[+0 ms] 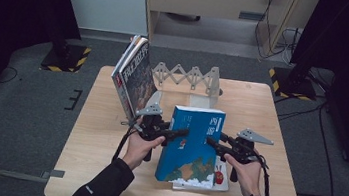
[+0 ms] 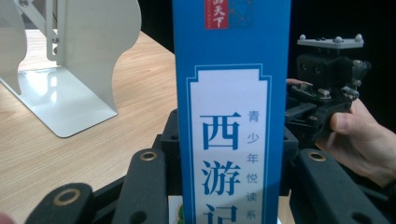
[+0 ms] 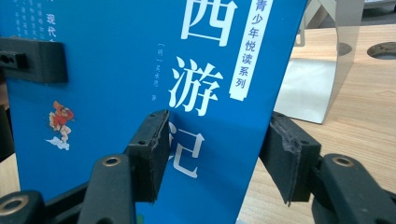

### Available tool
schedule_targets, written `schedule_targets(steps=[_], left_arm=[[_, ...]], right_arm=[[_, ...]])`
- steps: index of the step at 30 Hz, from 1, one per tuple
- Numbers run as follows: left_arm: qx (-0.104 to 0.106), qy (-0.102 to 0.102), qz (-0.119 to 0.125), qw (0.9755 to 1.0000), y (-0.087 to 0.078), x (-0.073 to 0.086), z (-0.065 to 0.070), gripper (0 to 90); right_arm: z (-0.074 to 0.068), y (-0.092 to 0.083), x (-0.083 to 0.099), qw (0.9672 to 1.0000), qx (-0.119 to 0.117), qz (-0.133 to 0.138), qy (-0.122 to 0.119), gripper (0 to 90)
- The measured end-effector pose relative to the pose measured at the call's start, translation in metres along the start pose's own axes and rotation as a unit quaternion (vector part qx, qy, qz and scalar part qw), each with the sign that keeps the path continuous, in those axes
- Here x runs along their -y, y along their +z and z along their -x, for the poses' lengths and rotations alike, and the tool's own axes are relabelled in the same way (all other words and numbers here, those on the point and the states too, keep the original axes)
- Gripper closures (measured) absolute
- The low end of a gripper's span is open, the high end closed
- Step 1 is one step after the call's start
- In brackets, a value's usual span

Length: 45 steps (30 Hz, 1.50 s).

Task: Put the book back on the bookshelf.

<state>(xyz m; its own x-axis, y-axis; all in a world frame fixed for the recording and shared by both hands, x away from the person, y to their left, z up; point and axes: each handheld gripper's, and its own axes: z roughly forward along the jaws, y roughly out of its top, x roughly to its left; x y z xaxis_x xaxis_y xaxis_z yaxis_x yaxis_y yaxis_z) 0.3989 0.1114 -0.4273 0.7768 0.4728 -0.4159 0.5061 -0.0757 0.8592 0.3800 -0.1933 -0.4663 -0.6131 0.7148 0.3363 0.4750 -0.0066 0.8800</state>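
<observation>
On the wooden desk (image 1: 98, 169), toward its far left, a few books (image 1: 132, 73) lean at a slant, and next to them stands a white metal bookend rack (image 1: 192, 77). At the middle, near the person, a blue book (image 1: 192, 145) is held upright, its lower edge over a picture book (image 1: 220, 179) lying flat. The left gripper (image 1: 178, 133) has its fingers closed across the blue book's spine. The right gripper (image 1: 213, 142) has its fingers around the opposite edge; one finger (image 3: 156, 149) presses the cover, while the other stands slightly off, so I cannot tell whether it grips. The book looks like a thick paperback: moderately heavy, fairly stiff when shut, with a glossy, probably slippery cover. Holding it low across the spine seems safest, keeping the pages shut.
</observation>
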Motion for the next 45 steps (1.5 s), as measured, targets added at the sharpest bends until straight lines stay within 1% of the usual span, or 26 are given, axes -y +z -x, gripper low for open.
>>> schedule_targets(steps=[3,7,9,10,12,14,18,21,22,25,28,32,33,35,37,39,40,41,42,43,45], left_arm=[[-0.003,0.0,0.003,1.0,0.002,0.001,0.001,59.1],[-0.006,0.004,-0.001,1.0,0.006,-0.001,0.003,57.9],[-0.009,0.007,-0.004,0.9999,0.008,-0.002,0.003,57.2],[-0.009,0.004,-0.003,1.0,0.009,-0.003,0.004,57.1],[-0.006,0.003,-0.006,1.0,0.011,-0.004,0.004,57.3],[-0.006,0.004,-0.009,0.9999,0.011,-0.005,0.005,57.4],[-0.015,0.005,-0.017,0.9997,0.014,-0.005,0.005,57.0],[-0.015,0.003,-0.021,0.9997,0.017,-0.005,0.004,56.1],[-0.016,0.005,-0.022,0.9996,0.017,-0.005,0.004,56.6],[-0.015,-0.003,-0.018,0.9997,0.016,-0.004,0.004,58.5],[-0.012,-0.011,-0.013,0.9998,0.013,-0.004,0.005,59.7],[-0.009,-0.019,-0.013,0.9997,0.01,-0.006,0.006,60.2],[-0.008,-0.025,-0.014,0.9996,0.009,-0.006,0.006,60.3],[-0.005,-0.03,-0.014,0.9994,0.006,-0.008,0.006,60.3],[-0.005,-0.027,-0.015,0.9995,0.002,-0.011,0.007,60.4],[-0.009,-0.023,-0.013,0.9996,-0.003,-0.014,0.009,60.4],[-0.01,-0.02,-0.012,0.9997,-0.005,-0.015,0.01,60.4],[-0.012,-0.016,-0.009,0.9998,-0.008,-0.018,0.012,60.4],[-0.013,-0.014,-0.008,0.9998,-0.01,-0.019,0.012,60.4],[-0.015,-0.012,-0.004,0.9998,-0.013,-0.021,0.013,60.4],[-0.019,-0.007,0.001,0.9998,-0.02,-0.025,0.016,60.4]], right_arm=[[-0.001,0.0,0.001,1.0,-0.002,0.003,-0.001,43.9],[-0.001,0.0,0.001,1.0,-0.004,0.004,-0.005,44.3],[-0.002,-0.001,0.0,0.9999,-0.008,0.006,-0.007,45.2],[-0.002,-0.001,0.0,0.9999,-0.011,0.008,-0.006,45.8],[-0.004,-0.001,0.0,0.9997,-0.019,0.012,-0.007,46.0],[-0.006,-0.001,0.0,0.9997,-0.019,0.013,-0.011,46.0],[-0.006,-0.001,0.0,0.9996,-0.022,0.012,-0.014,46.0],[-0.007,-0.001,0.0,0.9995,-0.026,0.012,-0.012,46.1],[-0.007,-0.001,0.0,0.9996,-0.024,0.01,-0.015,46.2],[-0.007,-0.001,0.0,0.9995,-0.027,0.009,-0.014,46.5],[-0.006,-0.002,0.0,0.9993,-0.031,0.011,-0.018,46.6],[-0.005,-0.006,-0.001,0.9988,-0.04,0.018,-0.02,43.6],[-0.004,-0.008,-0.002,0.9989,-0.037,0.022,-0.02,42.5],[0.001,-0.013,-0.003,0.9992,-0.025,0.026,-0.016,38.7],[0.008,-0.019,-0.002,0.9996,-0.002,0.024,-0.017,36.6],[0.016,-0.024,0.001,0.9995,0.024,0.015,-0.014,33.0],[0.022,-0.026,0.005,0.9989,0.043,0.002,-0.018,31.0],[0.025,-0.027,0.007,0.9982,0.056,-0.009,-0.018,29.3],[0.031,-0.028,0.011,0.9965,0.074,-0.028,-0.026,29.1],[0.034,-0.028,0.013,0.9953,0.084,-0.037,-0.029,29.0],[0.041,-0.03,0.018,0.9916,0.109,-0.061,-0.034,28.6]])
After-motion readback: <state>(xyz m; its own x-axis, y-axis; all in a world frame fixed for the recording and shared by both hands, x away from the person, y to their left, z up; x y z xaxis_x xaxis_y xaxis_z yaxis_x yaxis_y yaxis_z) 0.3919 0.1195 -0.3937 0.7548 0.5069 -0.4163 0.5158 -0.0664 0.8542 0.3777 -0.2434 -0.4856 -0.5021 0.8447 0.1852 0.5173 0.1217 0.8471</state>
